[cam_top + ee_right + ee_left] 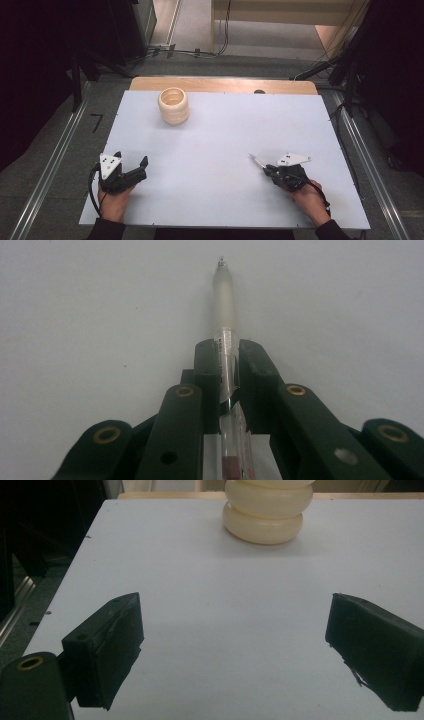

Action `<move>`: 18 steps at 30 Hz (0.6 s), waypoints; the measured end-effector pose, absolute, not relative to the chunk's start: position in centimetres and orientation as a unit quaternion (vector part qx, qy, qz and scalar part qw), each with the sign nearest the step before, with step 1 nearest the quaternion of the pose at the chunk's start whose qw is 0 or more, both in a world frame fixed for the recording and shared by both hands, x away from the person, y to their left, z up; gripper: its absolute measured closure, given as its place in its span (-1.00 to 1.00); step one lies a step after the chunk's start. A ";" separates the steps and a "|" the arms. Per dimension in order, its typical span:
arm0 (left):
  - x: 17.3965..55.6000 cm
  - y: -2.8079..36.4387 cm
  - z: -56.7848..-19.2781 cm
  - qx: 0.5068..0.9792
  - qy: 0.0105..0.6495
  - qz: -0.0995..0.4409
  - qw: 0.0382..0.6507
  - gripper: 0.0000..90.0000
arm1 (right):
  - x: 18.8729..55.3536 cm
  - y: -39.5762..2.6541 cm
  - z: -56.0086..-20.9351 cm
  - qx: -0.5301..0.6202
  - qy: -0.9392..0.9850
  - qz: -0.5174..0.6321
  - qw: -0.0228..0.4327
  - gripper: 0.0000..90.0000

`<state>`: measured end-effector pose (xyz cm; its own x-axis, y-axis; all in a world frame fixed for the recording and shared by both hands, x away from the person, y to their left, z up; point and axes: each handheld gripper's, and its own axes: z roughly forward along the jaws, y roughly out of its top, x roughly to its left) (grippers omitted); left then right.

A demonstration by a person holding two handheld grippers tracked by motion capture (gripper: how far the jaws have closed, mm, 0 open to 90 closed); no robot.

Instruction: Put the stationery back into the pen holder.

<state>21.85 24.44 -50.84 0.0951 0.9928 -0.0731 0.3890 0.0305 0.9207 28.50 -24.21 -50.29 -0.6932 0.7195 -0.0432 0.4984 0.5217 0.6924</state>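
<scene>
Pen (223,335): clear barrel with a frosted tip section, clamped between the two black jaws of the right gripper (225,357). Jaws pressed in on the barrel from both sides; the tip end sticks out well past them, the rest of the barrel runs back between the gripper's arms. In the high view the pen (258,161) points up and to the left from the right gripper (270,171), over the near right part of the board.

Left gripper (131,162): jaws spread wide apart, nothing between them, only bare white surface visible in the gap in the left gripper view. Held by the left hand (114,200) at the near left part of the board. Grey three-cornered plate on top.

Right hand (310,200): grips the right gripper from behind; a cable trails off beside it.

Ring stack (174,105): cream-coloured, rounded rings piled one on another, hollow at the top. Stands upright toward the far left of the board, well apart from both grippers. Directly ahead of the left gripper in its own view (263,511).

Board (220,130): white, flat, lying on a wooden table (220,84) whose far edge shows beyond it.
</scene>
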 end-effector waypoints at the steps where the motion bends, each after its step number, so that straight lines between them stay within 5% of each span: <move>1: 21.9 24.4 -50.8 0.602 0.574 0.351 0.430 -0.80 | 28.5 -24.2 -50.1 0.355 0.855 0.339 0.166 0.72; 18: 22.0 24.3 -50.9 0.605 0.572 0.349 0.430 -0.80 | 30.0 -21.0 -47.5 0.328 0.858 0.358 0.168 0.72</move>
